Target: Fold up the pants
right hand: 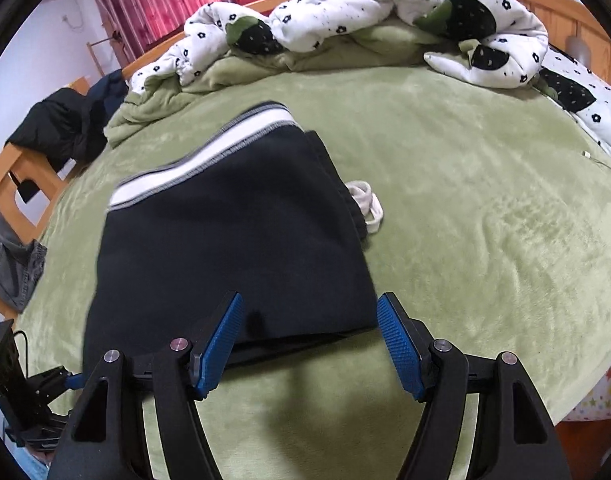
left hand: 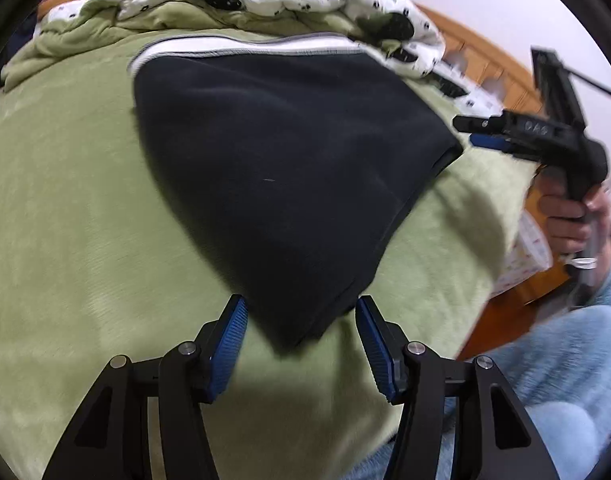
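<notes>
The dark navy pants (left hand: 289,168) lie folded into a compact stack on the green blanket (left hand: 65,220), with a white and grey waistband (left hand: 241,46) at the far edge. My left gripper (left hand: 301,304) is open, its blue pads either side of the stack's near corner, just above it. My right gripper (right hand: 309,304) is open over the stack's near edge (right hand: 233,240) and holds nothing. In the left wrist view the right gripper (left hand: 481,132) hangs off the stack's right side. A white drawstring (right hand: 367,206) pokes out beside the pants.
A rumpled white quilt with black flowers (right hand: 365,12) is piled along the far side of the bed. The wooden bed frame (left hand: 501,68) runs along the right. Dark clothes (right hand: 61,120) lie on a wooden chair at the left. Green blanket (right hand: 485,200) stretches to the right.
</notes>
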Motion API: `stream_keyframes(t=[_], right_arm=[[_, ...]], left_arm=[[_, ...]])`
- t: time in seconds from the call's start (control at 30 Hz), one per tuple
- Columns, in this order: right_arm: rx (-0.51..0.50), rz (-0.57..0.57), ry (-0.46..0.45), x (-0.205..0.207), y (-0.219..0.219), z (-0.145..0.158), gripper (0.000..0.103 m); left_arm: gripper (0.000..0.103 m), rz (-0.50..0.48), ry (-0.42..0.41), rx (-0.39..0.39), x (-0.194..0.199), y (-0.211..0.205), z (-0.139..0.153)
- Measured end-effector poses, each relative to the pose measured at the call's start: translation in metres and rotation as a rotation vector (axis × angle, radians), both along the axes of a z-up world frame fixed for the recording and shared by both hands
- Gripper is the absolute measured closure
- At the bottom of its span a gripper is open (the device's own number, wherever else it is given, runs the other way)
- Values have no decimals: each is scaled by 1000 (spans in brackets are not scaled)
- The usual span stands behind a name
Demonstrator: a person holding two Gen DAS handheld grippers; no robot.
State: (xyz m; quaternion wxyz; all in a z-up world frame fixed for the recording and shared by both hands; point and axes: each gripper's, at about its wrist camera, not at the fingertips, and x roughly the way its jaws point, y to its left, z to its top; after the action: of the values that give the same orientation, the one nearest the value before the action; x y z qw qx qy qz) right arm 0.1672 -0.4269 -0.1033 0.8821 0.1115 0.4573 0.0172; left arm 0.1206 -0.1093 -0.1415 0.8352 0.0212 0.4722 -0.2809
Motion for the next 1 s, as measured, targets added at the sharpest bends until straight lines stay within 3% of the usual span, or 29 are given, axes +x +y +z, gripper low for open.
stream_keyframes(t=[0.1, 0.2, 0.27, 0.33, 0.43, 0.47, 0.5, 0.57, 0.67, 0.8, 0.93, 1.0], right_arm=[[-15, 8, 19, 2, 1, -14, 34], [-51, 21, 52, 4, 5, -28, 36], [-51, 47, 68, 2, 10, -37, 36], [-56, 69, 79, 1, 16, -41, 36], [-111, 124, 37, -4, 23, -33, 37], [-114, 137, -5, -6, 22, -24, 37], [-109, 144, -37, -7, 21, -17, 37], [-90, 150, -97, -3, 17, -4, 37], [-59, 143, -136, 20, 14, 8, 36], [-38, 119, -102, 79, 15, 5, 36], [14, 123, -8, 132, 12, -21, 36], [66, 153, 25, 149, 8, -36, 28]], left_arm=[[80, 52, -80, 80, 3, -12, -1], [87, 158, -162, -20, -2, 14, 19], [87, 230, -138, -48, -1, 33, 19], [86, 217, -23, -88, 4, 43, 1], [83, 183, 28, -159, -7, 57, -2], [73, 171, 30, -180, -11, 63, 3], [57, 180, 26, -196, -18, 73, 8], [42, 226, 0, -232, -26, 93, 14], [42, 280, -9, -274, -14, 116, 25], [42, 366, 2, -296, 30, 122, 33], [42, 343, 23, -314, 83, 103, 31], [42, 323, 54, -333, 106, 90, 23]])
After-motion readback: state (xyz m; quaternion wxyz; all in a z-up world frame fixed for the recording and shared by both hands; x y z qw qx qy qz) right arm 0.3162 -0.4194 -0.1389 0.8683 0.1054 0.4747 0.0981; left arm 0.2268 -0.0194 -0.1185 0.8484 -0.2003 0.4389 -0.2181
